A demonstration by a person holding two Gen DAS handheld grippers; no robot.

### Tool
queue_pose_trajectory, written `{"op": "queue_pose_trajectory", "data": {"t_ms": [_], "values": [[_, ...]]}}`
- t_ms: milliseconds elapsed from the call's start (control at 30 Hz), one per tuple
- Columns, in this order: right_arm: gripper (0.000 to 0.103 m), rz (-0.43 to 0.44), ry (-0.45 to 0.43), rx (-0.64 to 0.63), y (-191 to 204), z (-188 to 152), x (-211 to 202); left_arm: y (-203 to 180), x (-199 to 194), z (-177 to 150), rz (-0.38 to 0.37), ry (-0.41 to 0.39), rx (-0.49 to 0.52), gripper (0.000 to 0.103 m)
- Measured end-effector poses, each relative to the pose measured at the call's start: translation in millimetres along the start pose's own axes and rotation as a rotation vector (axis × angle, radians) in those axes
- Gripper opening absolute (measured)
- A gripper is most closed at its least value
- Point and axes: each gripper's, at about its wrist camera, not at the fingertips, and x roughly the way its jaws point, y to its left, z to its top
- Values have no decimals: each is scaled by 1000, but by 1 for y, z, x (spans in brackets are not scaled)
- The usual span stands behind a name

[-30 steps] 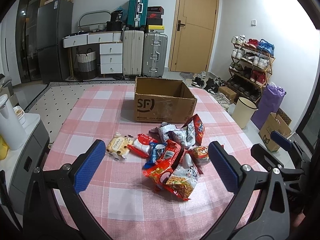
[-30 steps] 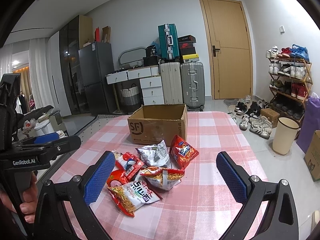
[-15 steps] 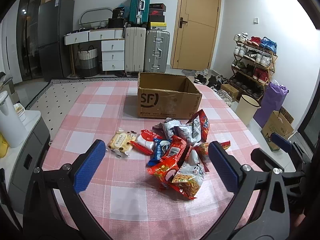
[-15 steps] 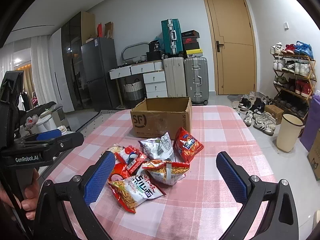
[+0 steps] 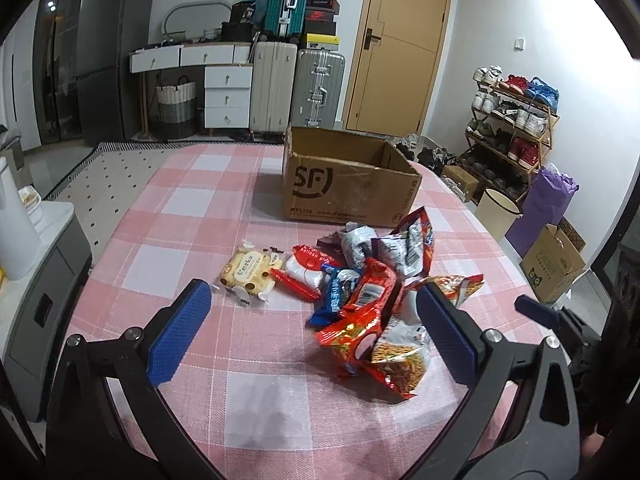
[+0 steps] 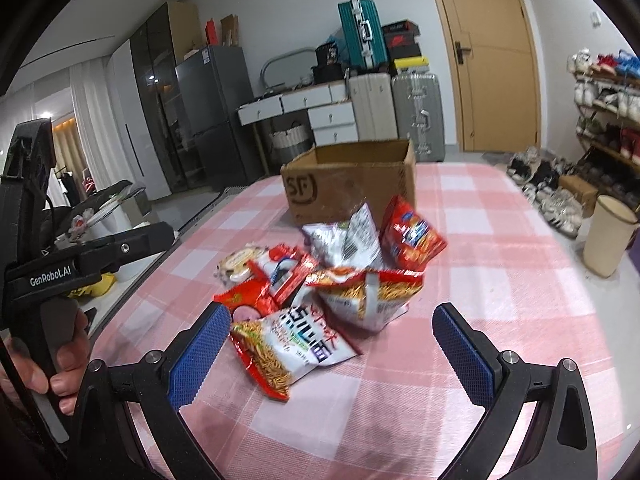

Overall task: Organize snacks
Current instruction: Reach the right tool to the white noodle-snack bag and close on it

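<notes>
Snack packets [image 5: 372, 292] lie in a loose heap on the counter [image 5: 192, 216], which is covered by a pink checked cloth, just in front of the cardboard box [image 5: 348, 184]. A pale biscuit pack [image 5: 246, 270] sits at the heap's left edge, touching a red-and-white packet [image 5: 306, 270]. The box stands open-topped; no contents are visible inside it. Left claw [image 5: 314, 330] — jaws spread wide, holding nothing, poised above the heap's near side. Right claw [image 6: 332, 350] — likewise wide open and empty, with a noodle-snack bag [image 6: 288, 344] lying between its blue pads [image 6: 200, 354]. Suitcases [image 5: 298, 82] and a shoe rack [image 5: 516, 120] stand beyond the counter.
</notes>
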Motion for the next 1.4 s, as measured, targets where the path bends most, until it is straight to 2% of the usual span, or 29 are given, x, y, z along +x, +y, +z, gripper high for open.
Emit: {"op": "queue_pose_trajectory", "data": {"t_ms": [267, 467, 633, 733, 800, 1000, 1267, 1400], "values": [[103, 92, 101, 27, 1, -13, 42, 21, 29, -4, -10, 32, -39, 102], [103, 107, 175, 17, 9, -21, 68, 32, 52, -11, -5, 70, -56, 102], [103, 103, 204, 1, 16, -20, 84, 39, 71, -14, -6, 103, -78, 102], [103, 53, 225, -38, 23, -18, 92, 44, 79, -16, -4, 114, -88, 102], [103, 49, 239, -52, 27, -17, 97, 46, 84, -16, -7, 120, -95, 102], [103, 56, 253, -57, 29, -10, 115, 55, 86, -18, -4, 132, -115, 102], [102, 75, 265, -68, 29, -10, 116, 67, 81, -21, 3, 145, -143, 102], [100, 125, 287, -32, 22, -11, 115, 68, 74, -20, 5, 138, -146, 102]]}}
